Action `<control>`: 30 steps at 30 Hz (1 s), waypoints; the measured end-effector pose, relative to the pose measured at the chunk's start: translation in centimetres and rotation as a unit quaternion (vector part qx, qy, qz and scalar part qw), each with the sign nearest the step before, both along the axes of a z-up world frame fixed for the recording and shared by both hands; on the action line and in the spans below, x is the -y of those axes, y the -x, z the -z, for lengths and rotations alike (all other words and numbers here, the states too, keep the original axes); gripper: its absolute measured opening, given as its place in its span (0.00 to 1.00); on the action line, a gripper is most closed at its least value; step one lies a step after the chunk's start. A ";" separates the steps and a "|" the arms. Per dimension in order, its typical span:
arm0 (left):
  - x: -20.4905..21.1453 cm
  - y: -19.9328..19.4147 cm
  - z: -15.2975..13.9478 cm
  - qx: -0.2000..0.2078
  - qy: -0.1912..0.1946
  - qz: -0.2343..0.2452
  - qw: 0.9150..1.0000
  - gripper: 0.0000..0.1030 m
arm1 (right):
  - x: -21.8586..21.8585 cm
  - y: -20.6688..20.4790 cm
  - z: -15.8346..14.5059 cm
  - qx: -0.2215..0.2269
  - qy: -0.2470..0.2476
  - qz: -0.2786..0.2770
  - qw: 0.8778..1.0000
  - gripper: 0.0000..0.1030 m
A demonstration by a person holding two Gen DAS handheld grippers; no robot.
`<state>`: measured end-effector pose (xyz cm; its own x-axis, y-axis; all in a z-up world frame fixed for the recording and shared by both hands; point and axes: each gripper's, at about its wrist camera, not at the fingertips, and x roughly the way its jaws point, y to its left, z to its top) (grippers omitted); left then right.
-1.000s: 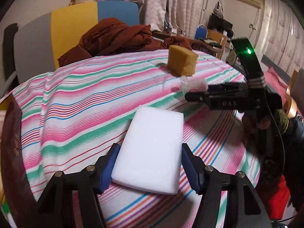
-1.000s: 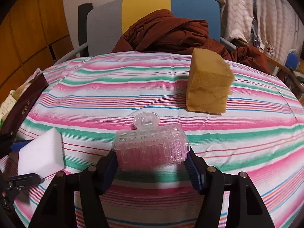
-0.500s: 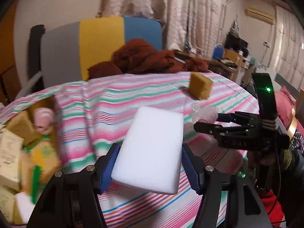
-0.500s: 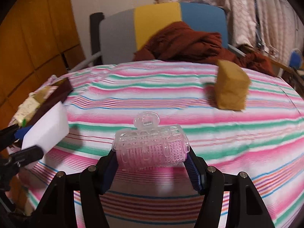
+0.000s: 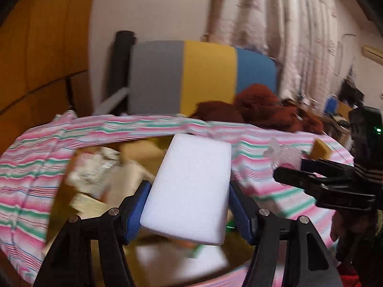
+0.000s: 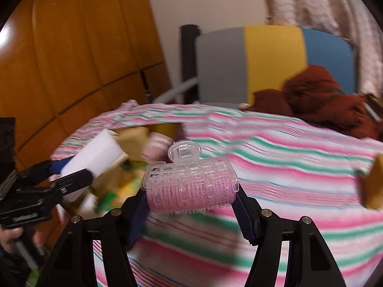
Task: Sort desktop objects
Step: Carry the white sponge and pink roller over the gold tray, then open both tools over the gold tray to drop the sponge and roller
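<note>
While clamped between the blue pads of the left gripper (image 5: 189, 205), sits lifted at centre frame of the left wrist view: a white foam block (image 5: 191, 191), above a blurred box of mixed items (image 5: 100, 179) at lower left. Grips, at lower centre of the right wrist view, a pink hair roller (image 6: 191, 186) with its clear clip, squeezed endwise in the right gripper (image 6: 191, 205) over the striped tablecloth (image 6: 287, 167). Shows at far right edge a tan sponge (image 6: 374, 186), and at upper right a tricolour chair (image 6: 263, 62) with brown cloth (image 6: 323, 100).
</note>
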<state>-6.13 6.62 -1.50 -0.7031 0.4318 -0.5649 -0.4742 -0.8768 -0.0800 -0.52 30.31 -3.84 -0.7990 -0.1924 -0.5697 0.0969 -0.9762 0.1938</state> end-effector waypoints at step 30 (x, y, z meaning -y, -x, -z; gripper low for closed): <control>3.7 3.1 -0.6 -0.007 0.009 -0.094 0.995 0.69 | 3.5 4.3 1.9 0.019 0.076 -0.011 0.997 0.75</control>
